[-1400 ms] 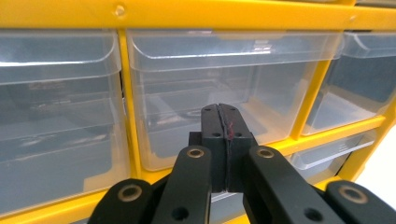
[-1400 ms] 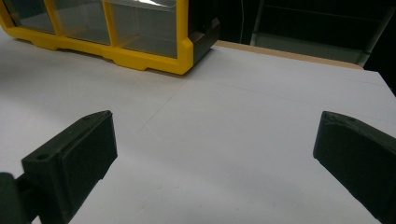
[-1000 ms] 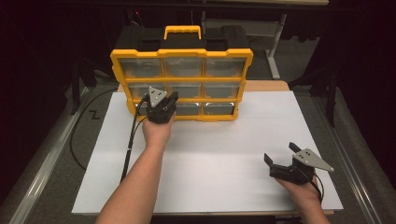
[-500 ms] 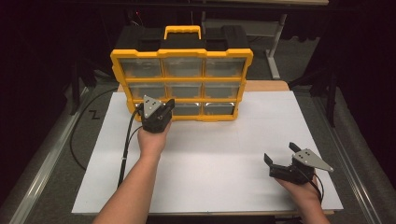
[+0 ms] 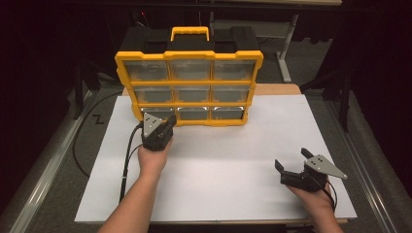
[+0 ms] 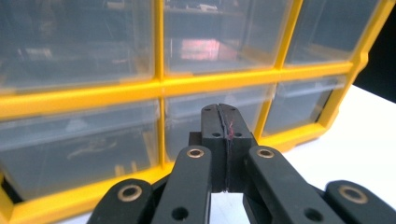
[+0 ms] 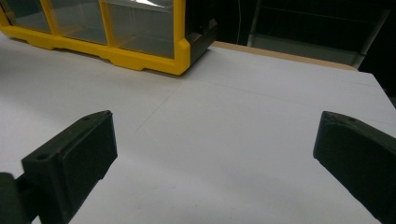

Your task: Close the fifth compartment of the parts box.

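Observation:
A yellow organizer [image 5: 189, 84] with clear plastic drawers and a black carry handle stands upright at the back of the white table top [image 5: 223, 170]. My left gripper [image 5: 164, 121] is held just in front of its bottom row, toward the left side, a short way off the drawer fronts. Seen in the left gripper view, the left gripper [image 6: 223, 114] has its jaws pressed together with nothing between them, facing the organizer [image 6: 159, 88]. My right gripper [image 5: 291, 158] rests near the front right of the table, open and empty, and the right gripper [image 7: 217, 128] is pointed toward the organizer's right corner [image 7: 140, 58].
Small dark items lie inside some drawers [image 6: 88, 149], blurred through the plastic. A black cable [image 5: 127, 160] trails from the left gripper along the forearm. A bare wooden strip [image 5: 277, 89] shows behind the white board. Dark floor and a metal frame surround the table.
My left gripper has drawn back from the organizer's bottom row toward the near edge, still shut. The right gripper has stayed in place.

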`<state>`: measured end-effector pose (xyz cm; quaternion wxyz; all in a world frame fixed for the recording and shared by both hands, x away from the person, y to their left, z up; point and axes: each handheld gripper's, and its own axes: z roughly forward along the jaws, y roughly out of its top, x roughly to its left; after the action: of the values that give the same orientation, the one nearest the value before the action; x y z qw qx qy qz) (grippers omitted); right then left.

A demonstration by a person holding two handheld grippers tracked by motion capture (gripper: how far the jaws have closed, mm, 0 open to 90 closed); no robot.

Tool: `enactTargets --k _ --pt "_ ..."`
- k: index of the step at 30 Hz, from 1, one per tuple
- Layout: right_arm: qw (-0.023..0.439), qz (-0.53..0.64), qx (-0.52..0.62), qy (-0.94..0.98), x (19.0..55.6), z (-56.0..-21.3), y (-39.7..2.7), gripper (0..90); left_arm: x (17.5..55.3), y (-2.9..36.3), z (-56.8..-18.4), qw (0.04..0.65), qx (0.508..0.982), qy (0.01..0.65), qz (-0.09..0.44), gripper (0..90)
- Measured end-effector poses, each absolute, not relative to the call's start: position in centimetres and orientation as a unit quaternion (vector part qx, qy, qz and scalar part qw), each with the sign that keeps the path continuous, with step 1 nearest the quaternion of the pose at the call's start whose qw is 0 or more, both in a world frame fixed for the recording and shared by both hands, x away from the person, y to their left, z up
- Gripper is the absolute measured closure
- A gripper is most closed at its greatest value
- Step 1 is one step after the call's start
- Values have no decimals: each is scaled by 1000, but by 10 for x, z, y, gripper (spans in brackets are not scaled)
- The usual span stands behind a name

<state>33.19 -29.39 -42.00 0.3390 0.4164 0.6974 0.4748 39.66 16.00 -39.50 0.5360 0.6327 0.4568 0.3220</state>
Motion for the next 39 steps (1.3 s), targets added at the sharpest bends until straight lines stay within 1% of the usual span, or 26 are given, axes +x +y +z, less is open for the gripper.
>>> enactTargets --k 10,27,34,39 --pt "340 474 417 697 331 -420 -294 11 371 172 -412 522 652 451 316 894" --pt "342 474 416 696 330 -419 -294 11 323 200 -418 510 669 441 312 894" --pt "342 472 414 699 330 -420 -294 11 303 216 -415 517 664 437 318 893" --pt "342 472 414 699 330 -420 -294 11 291 223 -422 519 657 428 341 893"
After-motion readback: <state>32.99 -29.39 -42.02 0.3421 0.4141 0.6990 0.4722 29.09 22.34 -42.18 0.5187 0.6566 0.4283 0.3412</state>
